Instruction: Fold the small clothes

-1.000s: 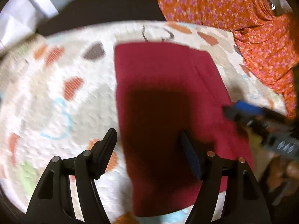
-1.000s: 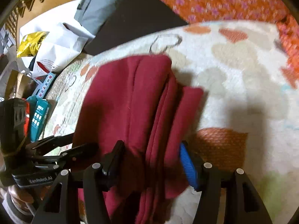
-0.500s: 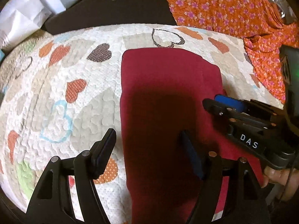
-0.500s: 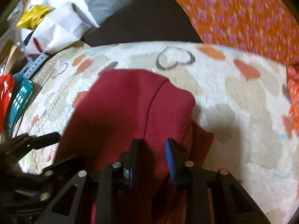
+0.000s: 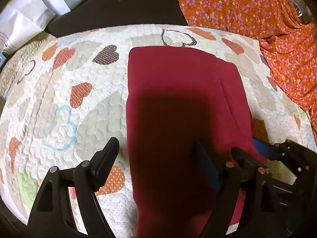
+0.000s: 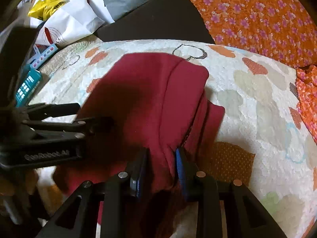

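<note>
Although the red garment [image 5: 178, 103] already lies as a narrow, layered rectangle down the middle of the quilt [image 5: 59, 107], folding looks only partly done: its near end is bunched, and at least one crosswise fold seems left. The right gripper [image 6: 161, 168] is clamped on that bunched near edge, cloth pinched between its pads. The left gripper [image 5: 156, 162] is spreading wider, one finger over the quilt, the other over the garment, gripping nothing. Hearts pattern the padded quilt; orange floral fabric [image 5: 257, 15] lies beyond its far right corner, white bags [image 6: 69, 25] and boxes past its far left edge.
</note>
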The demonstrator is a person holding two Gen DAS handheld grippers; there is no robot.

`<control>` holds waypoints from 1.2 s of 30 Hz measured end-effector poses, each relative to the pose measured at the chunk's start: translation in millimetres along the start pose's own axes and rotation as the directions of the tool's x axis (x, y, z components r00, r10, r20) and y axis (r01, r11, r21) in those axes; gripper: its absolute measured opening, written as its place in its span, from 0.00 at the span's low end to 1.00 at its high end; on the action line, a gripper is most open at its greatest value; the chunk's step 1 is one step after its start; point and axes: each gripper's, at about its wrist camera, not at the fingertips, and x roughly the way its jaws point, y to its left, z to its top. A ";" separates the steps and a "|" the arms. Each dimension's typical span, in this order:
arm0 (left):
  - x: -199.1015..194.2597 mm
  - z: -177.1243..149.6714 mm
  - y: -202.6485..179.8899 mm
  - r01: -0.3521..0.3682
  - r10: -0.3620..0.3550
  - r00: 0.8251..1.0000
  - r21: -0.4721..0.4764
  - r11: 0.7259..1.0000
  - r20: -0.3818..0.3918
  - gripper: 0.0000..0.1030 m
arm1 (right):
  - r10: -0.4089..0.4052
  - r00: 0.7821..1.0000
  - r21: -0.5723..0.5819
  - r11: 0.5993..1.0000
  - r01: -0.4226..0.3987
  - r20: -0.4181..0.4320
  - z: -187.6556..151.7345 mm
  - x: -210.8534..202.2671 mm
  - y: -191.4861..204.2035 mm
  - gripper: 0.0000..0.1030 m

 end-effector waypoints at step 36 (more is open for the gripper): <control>-54.5 -3.7 12.7 -0.096 0.103 0.977 -0.046 0.994 0.184 0.78 | -0.088 0.993 0.197 0.978 0.071 0.080 15.9 -52.5 13.1 0.41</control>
